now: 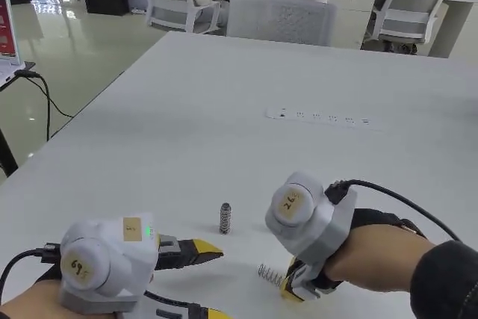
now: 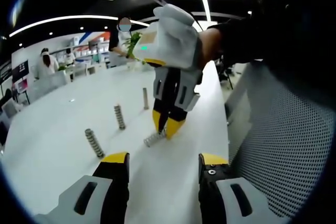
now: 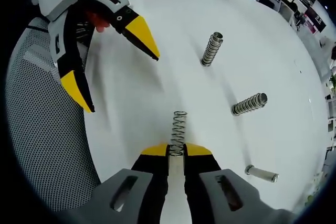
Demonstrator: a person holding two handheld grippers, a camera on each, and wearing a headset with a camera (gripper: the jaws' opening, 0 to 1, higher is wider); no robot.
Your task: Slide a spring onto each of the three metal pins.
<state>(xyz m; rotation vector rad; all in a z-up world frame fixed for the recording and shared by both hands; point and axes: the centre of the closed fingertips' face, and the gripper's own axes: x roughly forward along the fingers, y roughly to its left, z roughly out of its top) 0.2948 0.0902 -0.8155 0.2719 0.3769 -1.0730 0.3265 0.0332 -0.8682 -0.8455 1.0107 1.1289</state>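
Note:
My right gripper (image 3: pixel 177 150) is shut on one end of a loose spring (image 3: pixel 178 127), which sticks out ahead of its tips just above the white table (image 1: pixel 224 110). Beyond it stand two pins with springs on them (image 3: pixel 211 49) (image 3: pixel 249 104) and one bare metal pin (image 3: pixel 261 173). The left gripper view shows the same row: sprung pins (image 2: pixel 94 142) (image 2: pixel 120 116) and the bare pin (image 2: pixel 146 98). My left gripper (image 2: pixel 164 161) is open and holds nothing, facing the right gripper (image 2: pixel 168 124). In the head view one sprung pin (image 1: pixel 225 218) stands between the grippers.
A white power strip (image 1: pixel 317 117) lies further back on the table. Grey and white chairs (image 1: pixel 280 16) stand along the far edge. A mesh chair back (image 2: pixel 283 145) is close behind the right gripper, at the near table edge.

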